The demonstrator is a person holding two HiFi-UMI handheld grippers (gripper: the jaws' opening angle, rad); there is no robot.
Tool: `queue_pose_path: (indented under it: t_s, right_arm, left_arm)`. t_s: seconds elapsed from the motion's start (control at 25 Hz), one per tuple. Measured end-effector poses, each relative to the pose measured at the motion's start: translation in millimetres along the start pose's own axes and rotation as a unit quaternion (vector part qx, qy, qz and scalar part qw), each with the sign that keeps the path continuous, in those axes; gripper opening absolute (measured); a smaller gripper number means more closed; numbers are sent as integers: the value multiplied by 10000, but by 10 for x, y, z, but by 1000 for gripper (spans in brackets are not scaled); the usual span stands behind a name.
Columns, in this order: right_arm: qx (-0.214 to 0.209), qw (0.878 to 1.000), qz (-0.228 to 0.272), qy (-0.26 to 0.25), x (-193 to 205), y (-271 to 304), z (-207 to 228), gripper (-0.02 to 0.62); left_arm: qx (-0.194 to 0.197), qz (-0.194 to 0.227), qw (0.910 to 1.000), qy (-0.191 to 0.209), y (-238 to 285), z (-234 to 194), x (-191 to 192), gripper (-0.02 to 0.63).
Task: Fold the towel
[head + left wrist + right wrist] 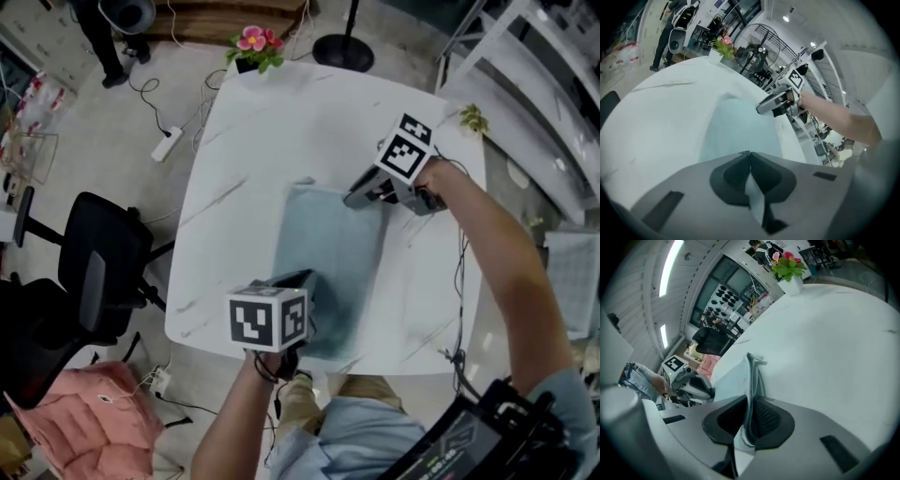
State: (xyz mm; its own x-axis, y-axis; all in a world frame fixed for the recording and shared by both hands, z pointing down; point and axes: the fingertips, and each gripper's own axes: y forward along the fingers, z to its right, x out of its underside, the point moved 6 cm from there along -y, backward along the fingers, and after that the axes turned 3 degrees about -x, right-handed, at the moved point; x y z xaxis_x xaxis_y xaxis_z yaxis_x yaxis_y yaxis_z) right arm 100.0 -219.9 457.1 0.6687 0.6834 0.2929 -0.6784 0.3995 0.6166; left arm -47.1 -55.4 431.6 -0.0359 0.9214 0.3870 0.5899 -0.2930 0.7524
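Observation:
A pale blue towel [333, 272] lies flat in the middle of the white marble table [244, 159]. My left gripper [305, 278] is at the towel's near left corner, below its marker cube. In the left gripper view its jaws [750, 153] are shut with a strip of towel [740, 124] pinched between them. My right gripper [352, 199] is at the towel's far right corner. In the right gripper view the jaws [749, 401] are shut on the towel's edge [733, 376], which stands up as a thin fold. Each gripper shows in the other's view: the right gripper [771, 103] and the left gripper [693, 387].
A pot of pink flowers [255, 47] stands at the table's far edge. A small plant [473, 119] sits at the far right corner. A black office chair [94, 272] and a pink cushioned seat [84, 422] are left of the table. A power strip [167, 142] lies on the floor.

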Motion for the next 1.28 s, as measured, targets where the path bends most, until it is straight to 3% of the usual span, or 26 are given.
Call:
queue_pose_path:
  t_s: [0.08,0.16,0.28,0.48,0.68,1.08,1.16,1.28]
  right_arm:
    - [84,9998,69,-139,-28,-27,-52,54]
    - [185,9994,102,-285,-38,-45,-106,51]
    - [380,9975,138,-588,-59,-55,-228,48]
    - [729,9888,162,-1291,-146,-160,-647,46]
    - [1204,9696,41,-2132,-156,-183,-1289,46]
    - [2429,8989,-187,-3641,269,324,-2438,46]
    - [2741,8783,-280,-3908,370,514,-2585,48]
    - [3255,8329,-553,-4441,535,784,-2726,48]
  left_arm:
    - [-178,-205,9996,62,69,-110,-81,9]
    - [-154,-363,9991,-134,155,-179,-68,9]
    - [-69,-302,9990,-324,151,-192,-53,8]
    - [50,241,9986,-478,-209,-228,-66,9]
    - [37,785,9945,-694,-745,-298,118,9]
    - [227,998,9932,-555,-1308,-202,883,8]
    - [222,1009,9932,-541,-1377,-214,1034,9]
    - [190,998,9936,-503,-1428,-207,1184,9]
